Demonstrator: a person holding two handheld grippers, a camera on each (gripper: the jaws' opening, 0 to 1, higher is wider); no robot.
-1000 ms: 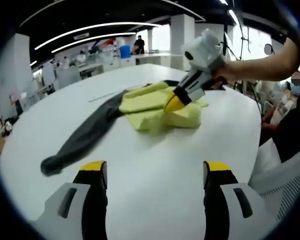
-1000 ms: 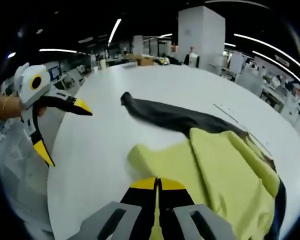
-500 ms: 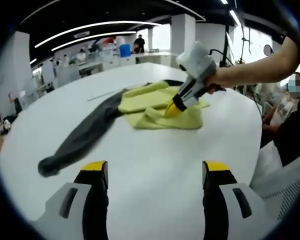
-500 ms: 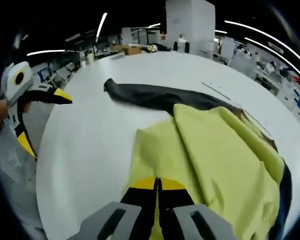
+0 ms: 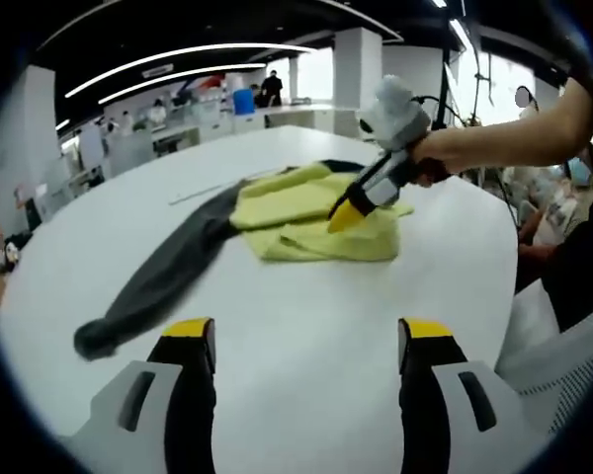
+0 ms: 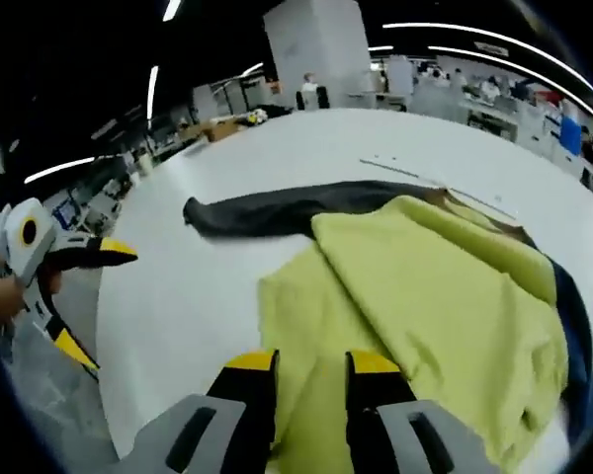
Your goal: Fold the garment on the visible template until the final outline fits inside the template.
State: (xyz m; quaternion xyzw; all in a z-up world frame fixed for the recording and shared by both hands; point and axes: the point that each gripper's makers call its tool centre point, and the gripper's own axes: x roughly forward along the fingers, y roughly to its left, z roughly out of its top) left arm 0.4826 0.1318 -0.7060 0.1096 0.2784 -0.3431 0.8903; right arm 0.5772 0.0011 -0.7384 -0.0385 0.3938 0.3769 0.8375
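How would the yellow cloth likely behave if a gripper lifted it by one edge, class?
Probably floppy: the yellow cloth lies in soft folds and creases on the table, so it would likely drape and sag. It looks thin, so probably light for its size. The layers may slide apart, undoing the fold.

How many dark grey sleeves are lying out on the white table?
1: the dark grey sleeve stretches from the folded yellow garment toward the left claw. Another may be hidden under the yellow fabric.
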